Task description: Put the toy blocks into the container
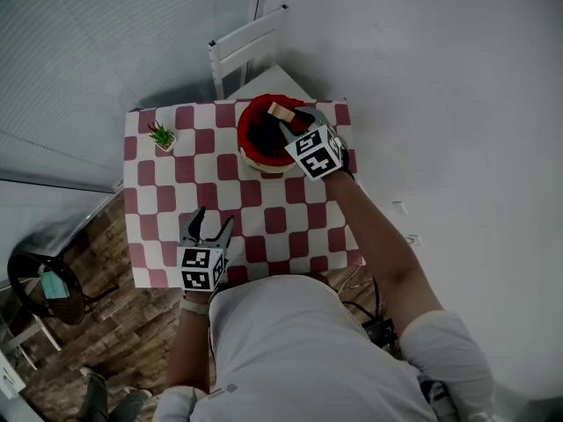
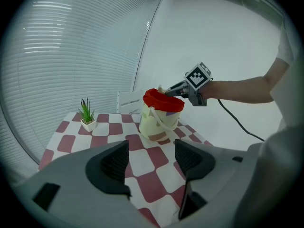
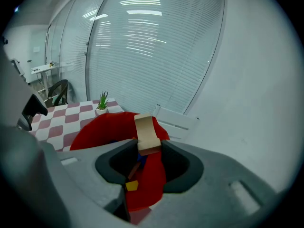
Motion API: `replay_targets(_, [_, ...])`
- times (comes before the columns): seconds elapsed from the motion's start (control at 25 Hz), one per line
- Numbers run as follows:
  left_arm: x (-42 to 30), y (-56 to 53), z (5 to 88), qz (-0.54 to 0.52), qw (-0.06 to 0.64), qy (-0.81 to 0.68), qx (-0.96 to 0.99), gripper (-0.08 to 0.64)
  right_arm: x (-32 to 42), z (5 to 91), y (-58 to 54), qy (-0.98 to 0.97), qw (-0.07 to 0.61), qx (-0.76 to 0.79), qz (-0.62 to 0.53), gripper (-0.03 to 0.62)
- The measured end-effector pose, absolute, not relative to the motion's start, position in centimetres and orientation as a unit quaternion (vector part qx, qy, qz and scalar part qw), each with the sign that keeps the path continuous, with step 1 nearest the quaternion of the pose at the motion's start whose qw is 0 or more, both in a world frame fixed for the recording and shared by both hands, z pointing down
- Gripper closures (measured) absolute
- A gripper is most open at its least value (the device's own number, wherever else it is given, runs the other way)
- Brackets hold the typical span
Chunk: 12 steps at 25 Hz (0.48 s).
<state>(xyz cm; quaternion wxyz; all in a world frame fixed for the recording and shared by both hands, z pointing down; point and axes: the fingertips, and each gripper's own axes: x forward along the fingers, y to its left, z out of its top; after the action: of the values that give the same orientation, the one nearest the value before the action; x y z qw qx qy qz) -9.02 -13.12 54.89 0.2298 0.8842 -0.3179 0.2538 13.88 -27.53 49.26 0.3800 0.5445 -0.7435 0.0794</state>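
Head view gives me the checked red-and-white table [image 1: 167, 192] from above, with the red-rimmed bucket [image 1: 251, 130] standing near its far edge. My right gripper [image 1: 286, 117] reaches over the bucket's mouth, and a pale wooden block [image 1: 281, 112] sits between its fingers above the far part of the rim. From the right gripper view I read the grip clearly: the jaws are closed narrow on the lower end of the wooden block [image 3: 146, 134], which stands upright and pokes up past the fingertips. Below it I look into the bucket [image 3: 102, 127], where a yellow piece [image 3: 132, 185] lies on the bottom with a couple of darker pieces beside it that I cannot make out well. My left gripper [image 1: 214, 222] is well apart from all this, over the near side of the table close to my body. Its own view shows the jaws [image 2: 152, 163] spread wide with only the checked cloth between them, so it carries nothing. From that same view the bucket [image 2: 159, 120] has a cream wall and a red rim. A small potted plant [image 1: 162, 136] stands near the table's far left corner, clear of the bucket. A white chair [image 1: 251, 47] stands just beyond the table's far edge.
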Motion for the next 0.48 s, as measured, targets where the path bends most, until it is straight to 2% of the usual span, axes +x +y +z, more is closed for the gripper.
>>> replay_targets(0.48, [-8.9,-13.6,54.8,0.259,0.235,-0.323,0.879,0.264,13.5,51.4,-29.7,-0.748,0.383,0.531,0.106,0.431])
